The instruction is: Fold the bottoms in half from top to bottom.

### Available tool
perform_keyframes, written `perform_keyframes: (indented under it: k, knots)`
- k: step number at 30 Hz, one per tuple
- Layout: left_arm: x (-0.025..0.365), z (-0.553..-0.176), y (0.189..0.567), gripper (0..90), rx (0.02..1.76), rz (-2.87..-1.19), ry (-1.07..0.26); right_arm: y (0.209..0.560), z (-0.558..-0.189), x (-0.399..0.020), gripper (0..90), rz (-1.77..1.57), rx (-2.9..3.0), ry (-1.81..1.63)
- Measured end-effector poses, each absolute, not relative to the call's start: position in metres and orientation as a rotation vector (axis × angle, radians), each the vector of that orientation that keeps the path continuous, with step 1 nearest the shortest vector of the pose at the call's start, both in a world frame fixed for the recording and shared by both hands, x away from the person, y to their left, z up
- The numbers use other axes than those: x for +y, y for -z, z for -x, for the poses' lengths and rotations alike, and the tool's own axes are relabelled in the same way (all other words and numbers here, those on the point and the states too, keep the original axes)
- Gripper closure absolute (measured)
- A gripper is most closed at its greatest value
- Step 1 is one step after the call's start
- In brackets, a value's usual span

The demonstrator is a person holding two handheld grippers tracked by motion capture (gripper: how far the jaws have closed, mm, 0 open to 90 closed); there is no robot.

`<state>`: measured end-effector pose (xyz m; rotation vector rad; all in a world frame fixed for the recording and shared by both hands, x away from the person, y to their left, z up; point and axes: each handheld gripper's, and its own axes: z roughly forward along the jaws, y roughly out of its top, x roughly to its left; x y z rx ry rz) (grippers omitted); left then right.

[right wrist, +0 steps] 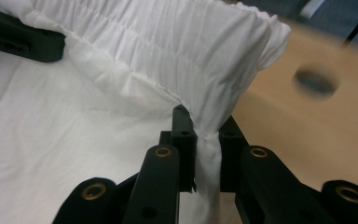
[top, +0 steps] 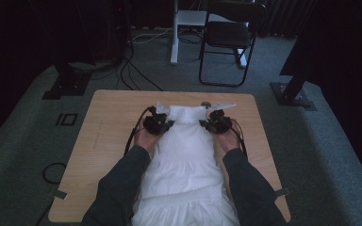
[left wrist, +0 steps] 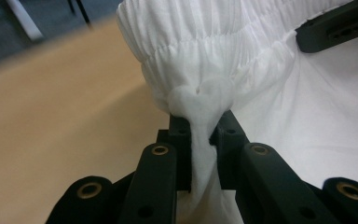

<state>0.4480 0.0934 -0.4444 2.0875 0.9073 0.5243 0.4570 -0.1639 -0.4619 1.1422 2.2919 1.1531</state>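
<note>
A white garment with a gathered elastic band lies lengthwise on the wooden table, its hem hanging over the near edge. My left gripper is at the band's left end. In the left gripper view its jaws are shut on a pinched fold of the white cloth. My right gripper is at the band's right end. In the right gripper view it is shut on the cloth just below the band. Each gripper view shows the other gripper across the garment.
A small grey round spot sits on the table just beyond the band. Past the table's far edge stand a black folding chair, a white post and two black stand bases. Cables run over the carpet.
</note>
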Motion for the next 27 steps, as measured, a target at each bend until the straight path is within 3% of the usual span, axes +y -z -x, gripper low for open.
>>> perform_keyframes:
  k: [12,20,27]
  knots:
    - [0.098,-0.474,0.345,81.4,0.869,-1.891,-0.647,0.351,-0.477,-0.161,81.7,-1.037,2.034,-1.269]
    - [0.106,-0.451,0.359,80.7,0.822,-1.956,-0.597,0.358,-0.456,-0.163,81.3,-0.974,2.113,-1.263]
    - [0.112,-0.403,0.37,79.9,0.757,-1.959,-0.55,0.374,-0.415,-0.172,81.1,-0.936,2.166,-1.33]
